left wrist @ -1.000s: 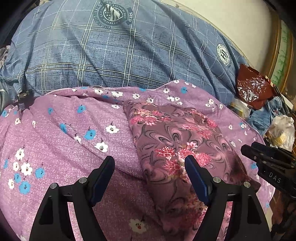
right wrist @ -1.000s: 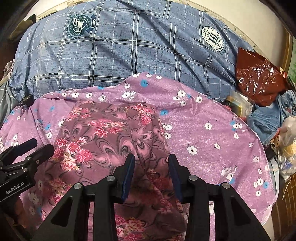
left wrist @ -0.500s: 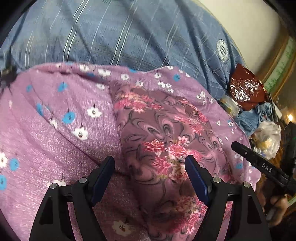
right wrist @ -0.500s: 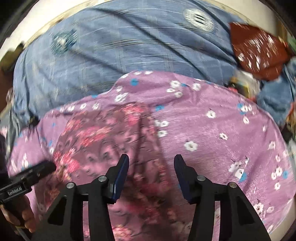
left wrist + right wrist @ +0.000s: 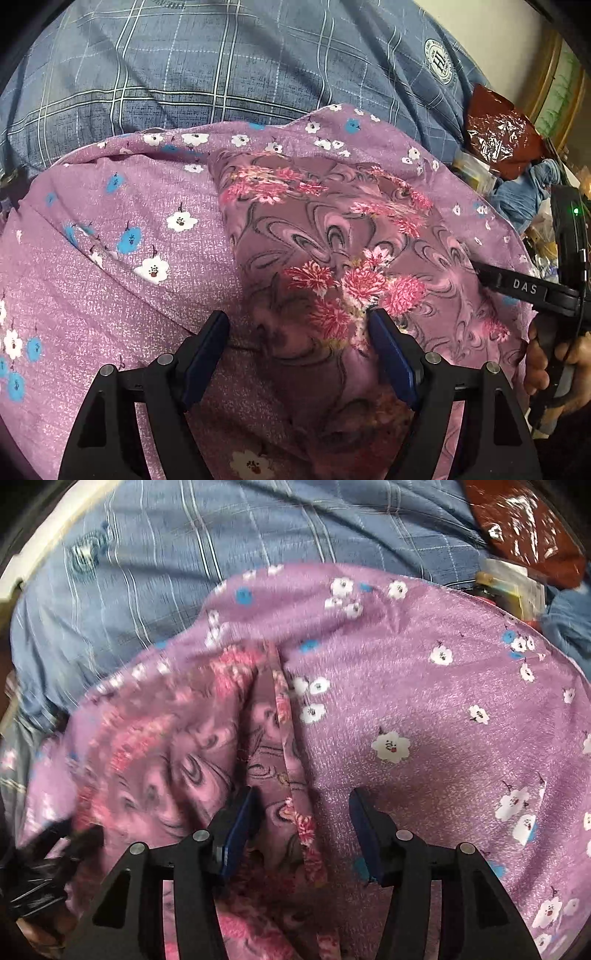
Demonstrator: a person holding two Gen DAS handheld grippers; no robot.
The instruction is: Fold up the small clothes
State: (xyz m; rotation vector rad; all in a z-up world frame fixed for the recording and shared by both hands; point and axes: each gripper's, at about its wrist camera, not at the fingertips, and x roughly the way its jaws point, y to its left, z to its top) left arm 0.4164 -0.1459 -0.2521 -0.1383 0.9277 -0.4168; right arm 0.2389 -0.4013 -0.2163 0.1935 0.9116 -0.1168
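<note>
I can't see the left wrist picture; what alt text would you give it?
An open left gripper with blue pads hangs over a mauve swirl-patterned garment with pink flowers, which lies on a purple cloth with white and blue flowers. Behind is a blue checked bedcover; the right gripper reaches in at the right edge.

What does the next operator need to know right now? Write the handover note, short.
Left claw: open wide, holding nothing, poised over the near part of the pink-flowered garment.
Right claw: open, jaws have just been opening; the garment's hemmed edge runs between them, unpinched. In the left wrist view its tip sits at the garment's right side.
Layout: the garment lies on the purple flowered cloth, which lies on the blue plaid sheet. Red foil bag and other clutter at the far right.
Done: garment looks partly folded, lengthwise.
Left: probably grip the near end, fold it over, then smooth.
</note>
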